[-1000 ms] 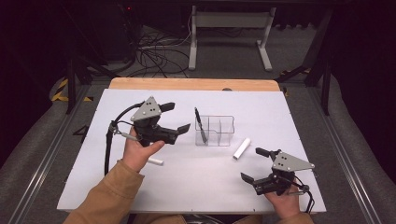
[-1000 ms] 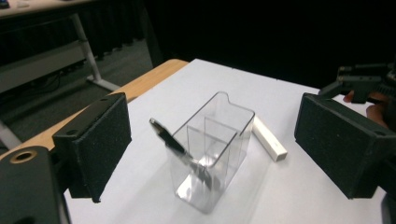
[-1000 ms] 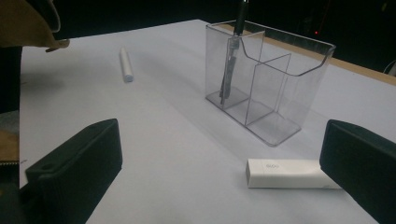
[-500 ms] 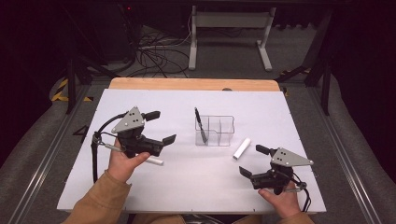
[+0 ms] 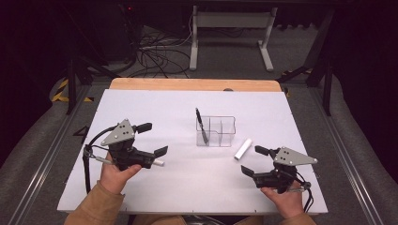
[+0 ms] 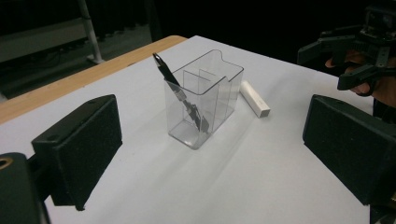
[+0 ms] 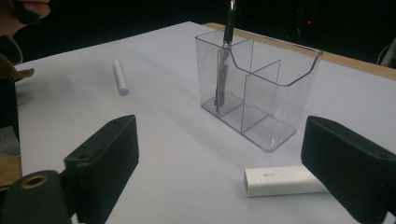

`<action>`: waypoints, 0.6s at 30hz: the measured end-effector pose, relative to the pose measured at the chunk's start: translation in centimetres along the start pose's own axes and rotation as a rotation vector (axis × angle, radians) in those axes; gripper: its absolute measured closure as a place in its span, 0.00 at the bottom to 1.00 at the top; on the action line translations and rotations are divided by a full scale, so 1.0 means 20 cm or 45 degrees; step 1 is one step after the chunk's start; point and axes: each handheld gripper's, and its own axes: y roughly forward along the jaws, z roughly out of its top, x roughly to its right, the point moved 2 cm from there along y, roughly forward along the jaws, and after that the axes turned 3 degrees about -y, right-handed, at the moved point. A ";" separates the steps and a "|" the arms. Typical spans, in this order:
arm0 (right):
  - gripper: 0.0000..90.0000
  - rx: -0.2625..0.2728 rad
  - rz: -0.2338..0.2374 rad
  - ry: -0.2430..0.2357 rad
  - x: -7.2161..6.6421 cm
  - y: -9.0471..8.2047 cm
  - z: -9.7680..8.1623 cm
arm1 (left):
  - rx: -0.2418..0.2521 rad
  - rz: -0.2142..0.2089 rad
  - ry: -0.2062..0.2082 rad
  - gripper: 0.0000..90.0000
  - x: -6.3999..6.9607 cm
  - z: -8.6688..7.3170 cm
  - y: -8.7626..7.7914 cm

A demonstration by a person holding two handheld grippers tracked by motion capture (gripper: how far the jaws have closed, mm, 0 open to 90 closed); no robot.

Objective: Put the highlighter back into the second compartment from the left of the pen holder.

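Left gripper (image 5: pixel 157 139) sits at the table's (image 5: pixel 155 103) left, jaws apart after opening, nothing between them; white marker (image 5: pixel 158 162) lies just beside it. Right gripper (image 5: pixel 252 161) at lower right, jaws apart though just closing slightly, empty; white eraser (image 5: pixel 243 148) lies near it. Clear organizer (image 5: pixel 216 131) stands mid-table, black pen (image 5: pixel 201 125) leaning in its left compartment.
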 end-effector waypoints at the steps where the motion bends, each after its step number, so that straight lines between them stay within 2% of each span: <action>1: 0.11 -0.003 -0.002 0.005 0.00 0.00 0.00 | 0.000 -0.002 -0.009 0.06 0.00 -0.01 0.00; 6: 0.12 -0.015 -0.004 0.002 0.01 0.01 0.02 | -0.004 0.035 0.020 0.07 0.00 -0.04 -0.04; 9: 0.16 -0.026 0.005 -0.004 0.01 0.01 0.03 | 0.000 0.069 0.040 0.08 0.00 -0.07 -0.07; 11: 0.21 -0.037 -0.001 -0.027 0.00 0.02 0.03 | -0.005 0.073 0.035 0.08 0.00 -0.09 -0.08; 14: 0.25 -0.071 -0.047 -0.082 -0.01 0.04 0.03 | -0.006 0.080 0.015 0.08 -0.01 -0.12 -0.10; 16: 0.27 -0.081 -0.037 -0.083 -0.02 0.05 0.03 | 0.002 0.071 -0.016 0.08 -0.01 -0.13 -0.12; 18: 0.26 -0.086 -0.020 -0.077 -0.02 0.07 0.04 | -0.002 0.087 -0.014 0.08 -0.02 -0.15 -0.14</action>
